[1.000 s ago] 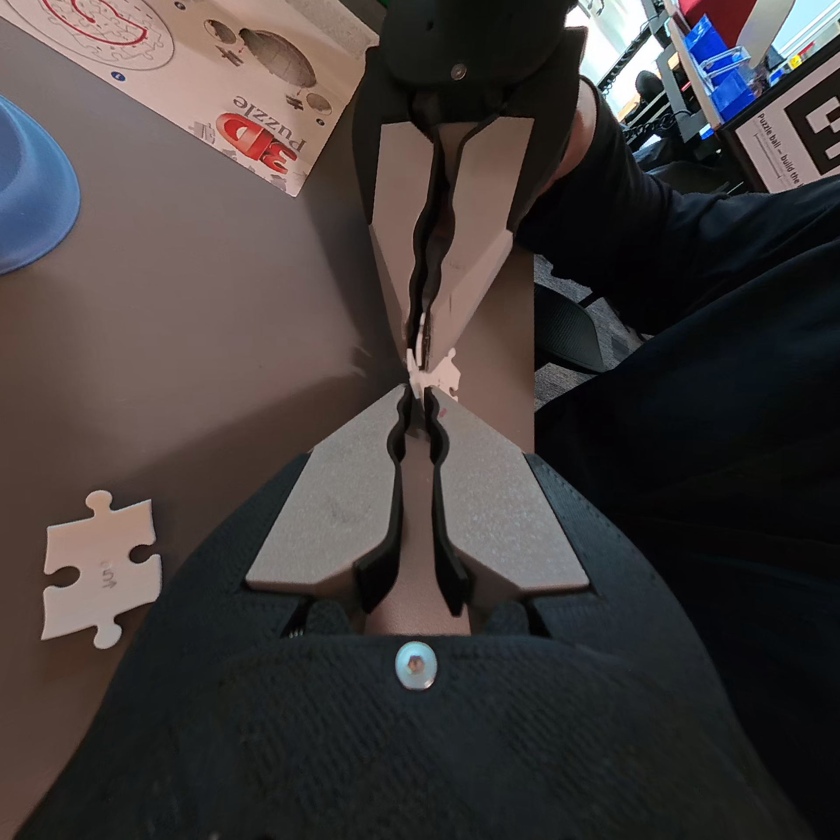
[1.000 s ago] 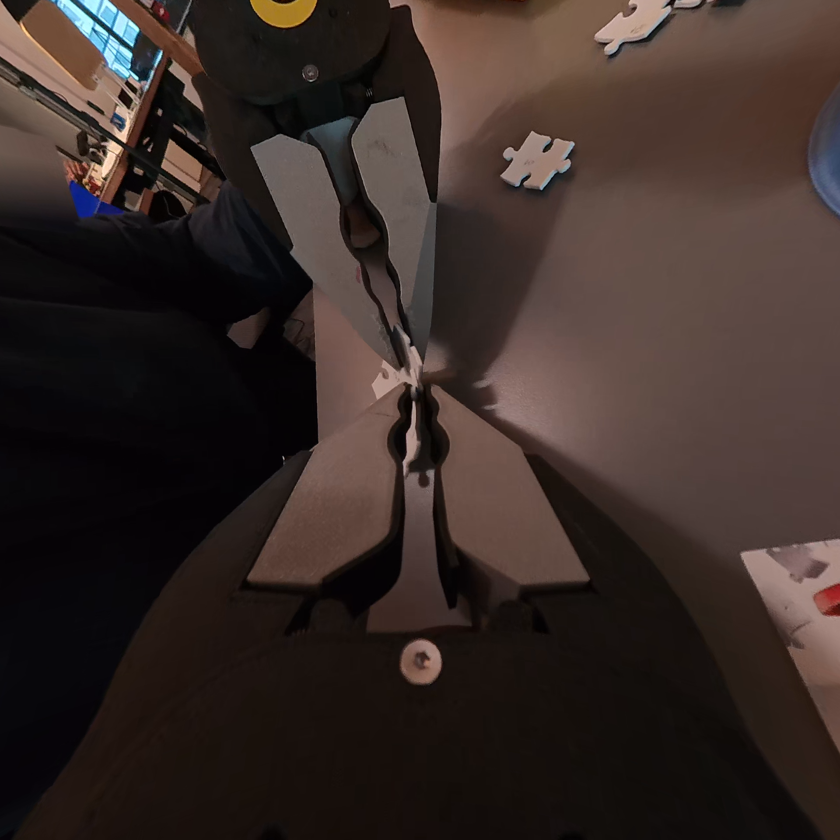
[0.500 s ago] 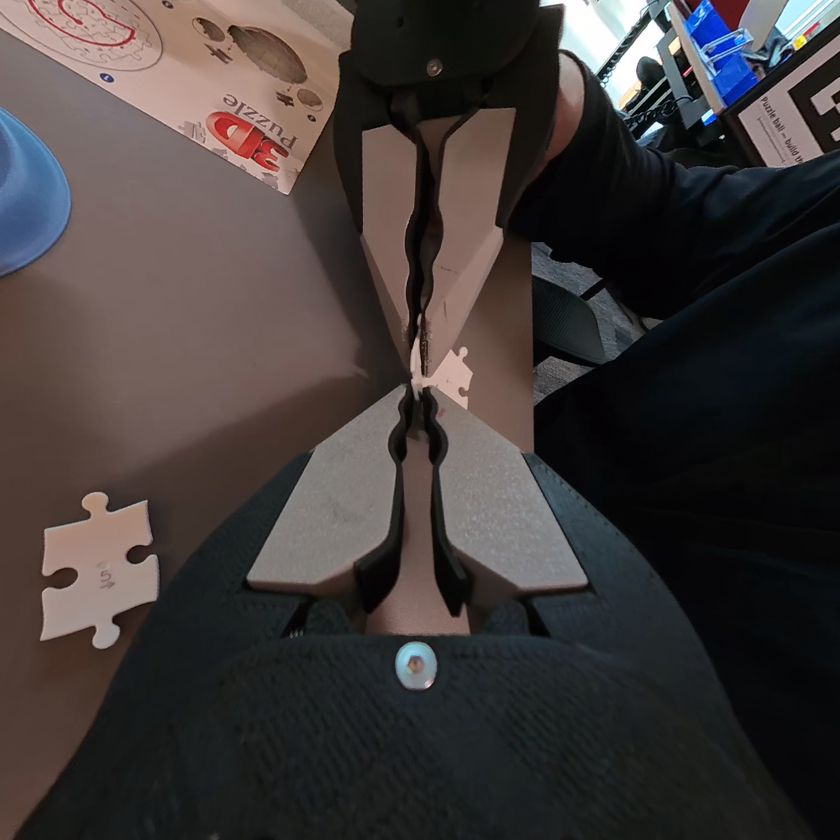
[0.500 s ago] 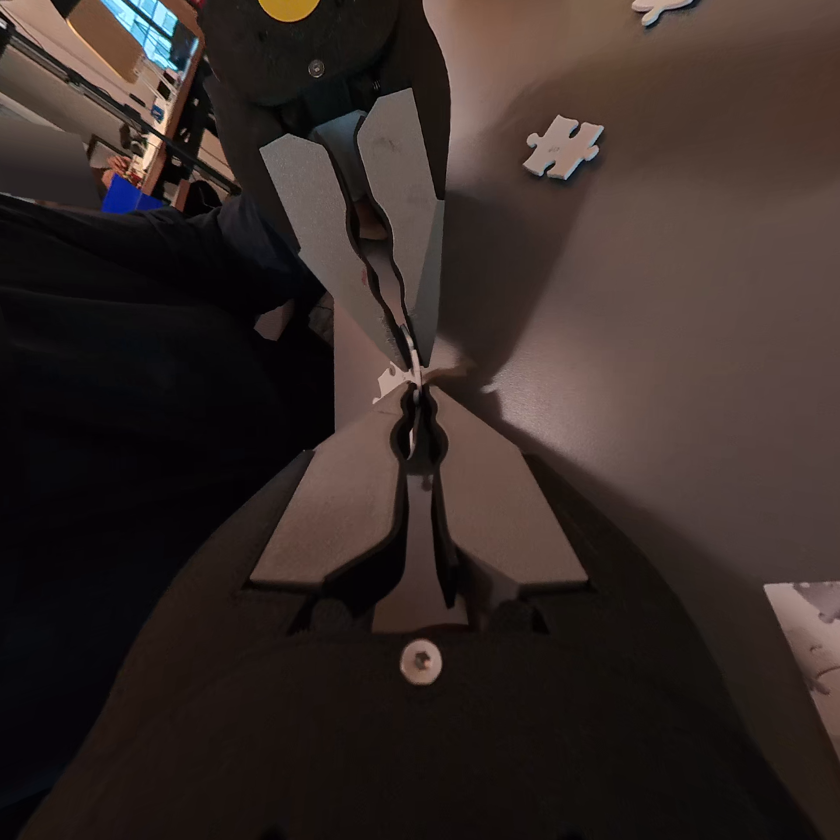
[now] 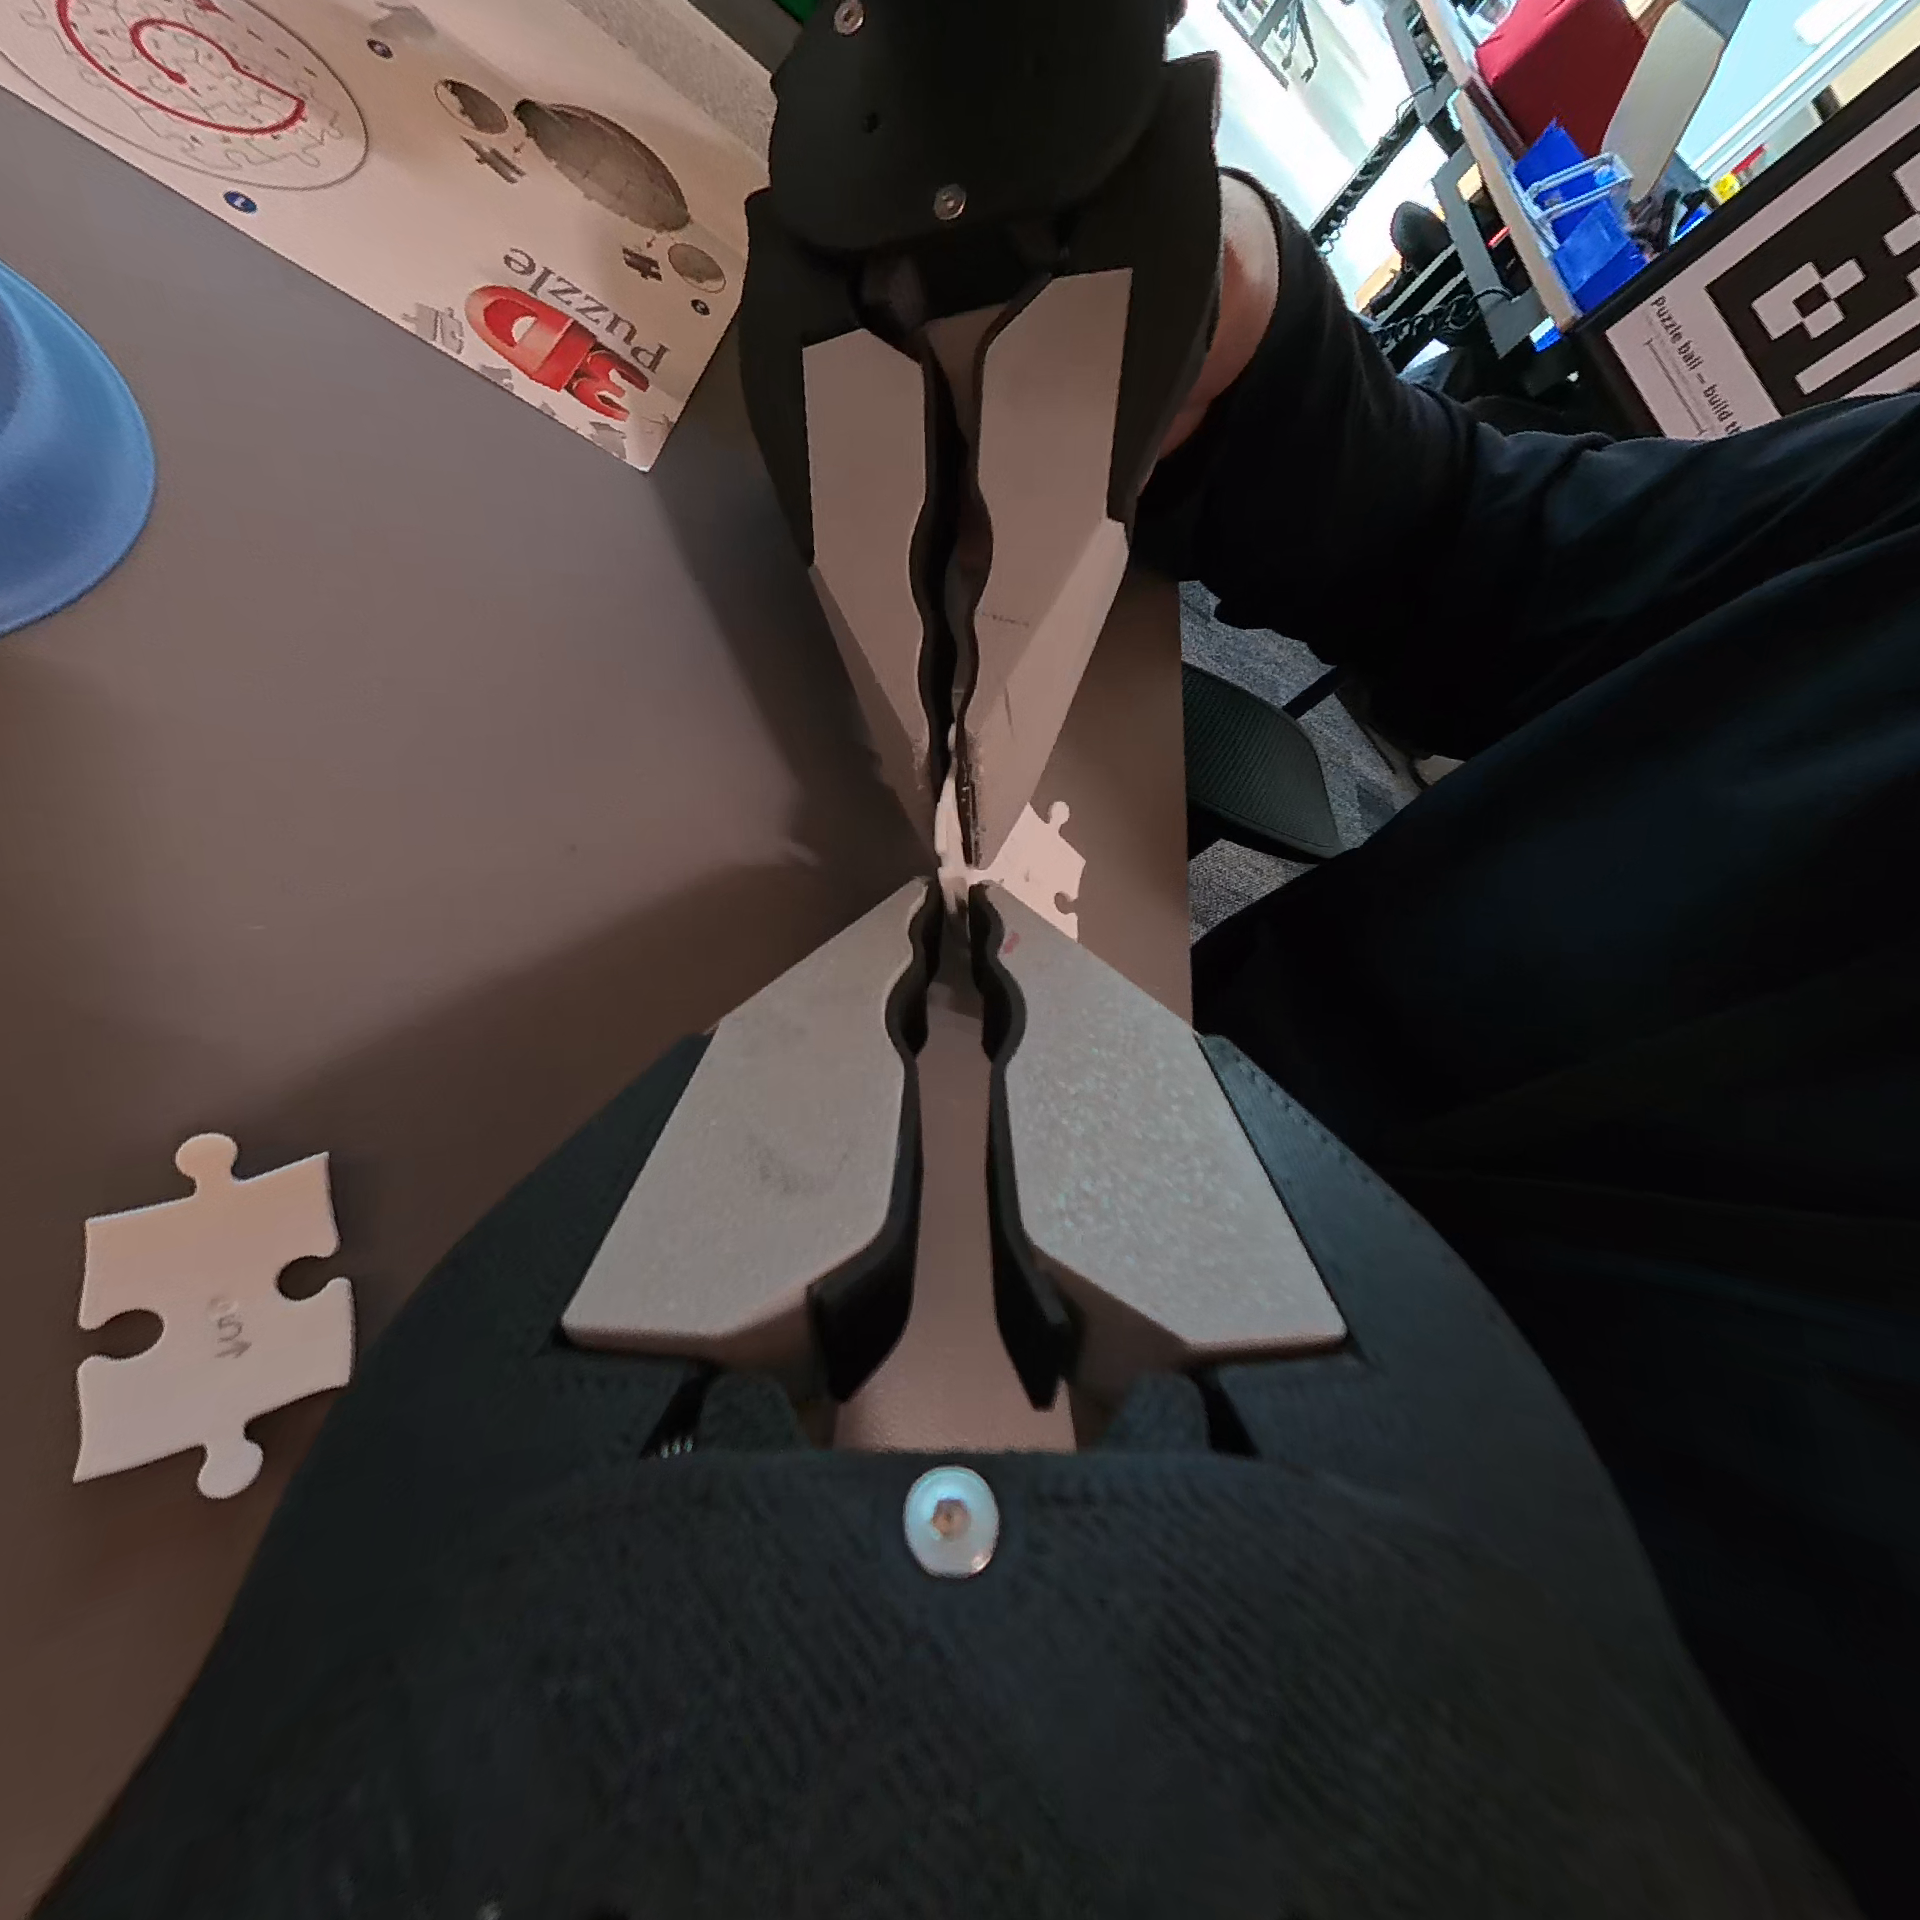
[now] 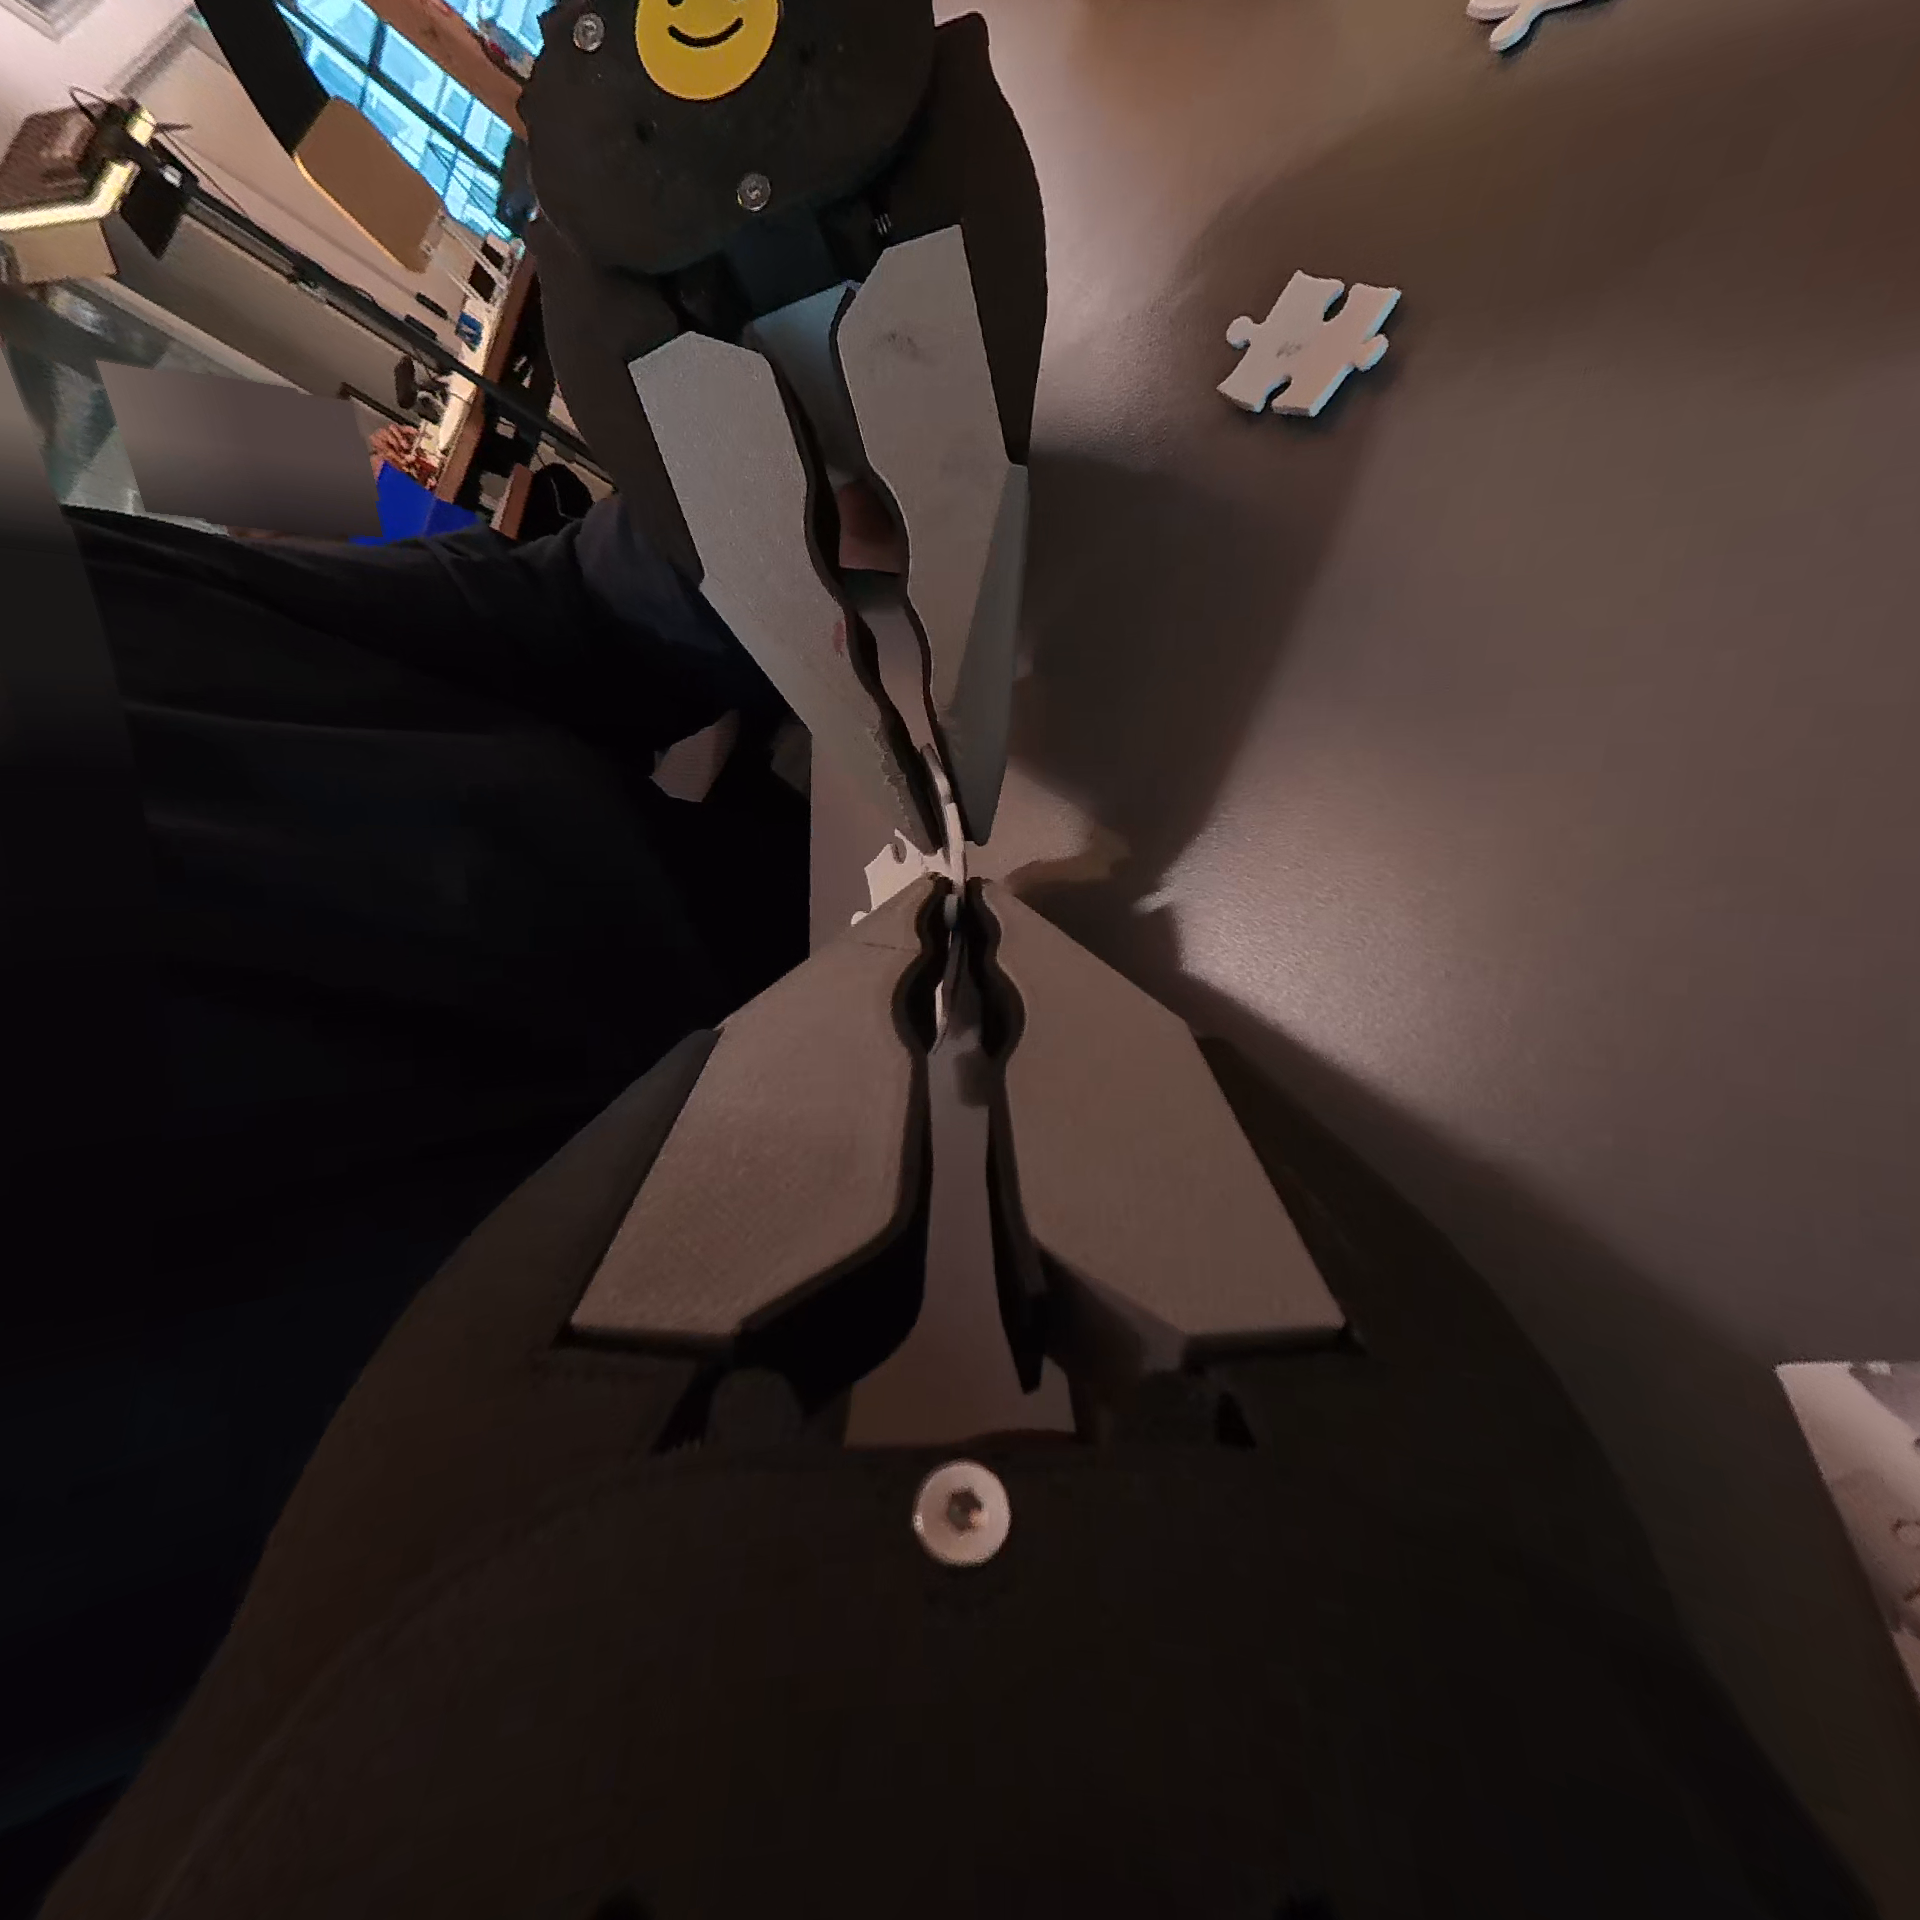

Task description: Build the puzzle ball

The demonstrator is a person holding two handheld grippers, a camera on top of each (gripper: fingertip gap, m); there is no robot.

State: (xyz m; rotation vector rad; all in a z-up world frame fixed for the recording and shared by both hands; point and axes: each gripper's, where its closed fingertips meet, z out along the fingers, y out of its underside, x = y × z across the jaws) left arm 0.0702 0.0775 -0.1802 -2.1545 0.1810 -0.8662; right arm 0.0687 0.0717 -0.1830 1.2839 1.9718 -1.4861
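Note:
My left gripper (image 5: 951, 902) and right gripper (image 6: 956, 902) meet tip to tip above the dark table (image 5: 436, 748). Each is shut on a thin white puzzle piece. In the left wrist view the right gripper (image 5: 951, 821) comes in from the top, and a white piece (image 5: 1039, 862) sticks out to the right of the tips. In the right wrist view the left gripper (image 6: 940, 816) comes in from the top, and a piece's edge (image 6: 894, 873) shows to the left. The pieces touch between the tips. I cannot tell whether they are locked together.
A loose white piece (image 5: 213, 1314) lies on the table at the left, also in the right wrist view (image 6: 1309, 353). A printed instruction sheet (image 5: 468, 177) and a blue object (image 5: 52, 468) lie at the far left. The person's dark sleeves (image 5: 1507, 582) are at the table edge. Left and right tips are no more than a few centimetres apart.
Both grippers stay shut and tip to tip. They have tilted slightly against each other, and the white piece now sticks out farther to the side of the tips.

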